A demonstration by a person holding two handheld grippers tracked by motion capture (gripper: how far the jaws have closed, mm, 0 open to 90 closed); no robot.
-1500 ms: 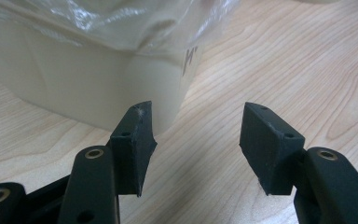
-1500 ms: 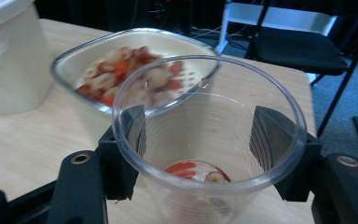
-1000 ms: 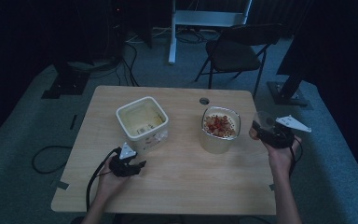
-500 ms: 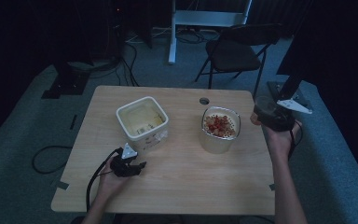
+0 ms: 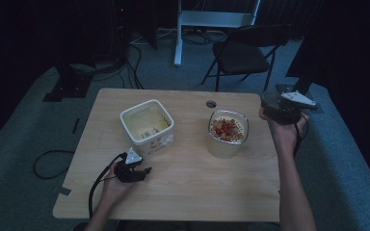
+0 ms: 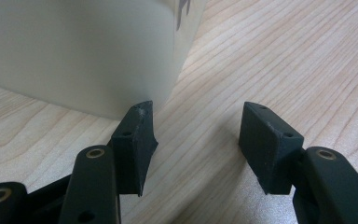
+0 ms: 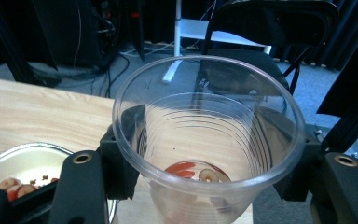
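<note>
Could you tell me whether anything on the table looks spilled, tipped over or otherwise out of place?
Nothing stands out. The cereal container and the tub stand upright on the table, and the clear plastic cup in the right tool holds only a few pieces.

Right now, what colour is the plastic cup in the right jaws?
Clear, see-through plastic cup; the right gripper view shows it best.

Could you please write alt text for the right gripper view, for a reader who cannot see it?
A clear plastic cup, upright with a few red and tan cereal pieces at its bottom, is clamped between the black jaws of the right gripper. Behind it lie the light wooden table and a black folding chair; a white container of cereal sits at lower left.
</note>
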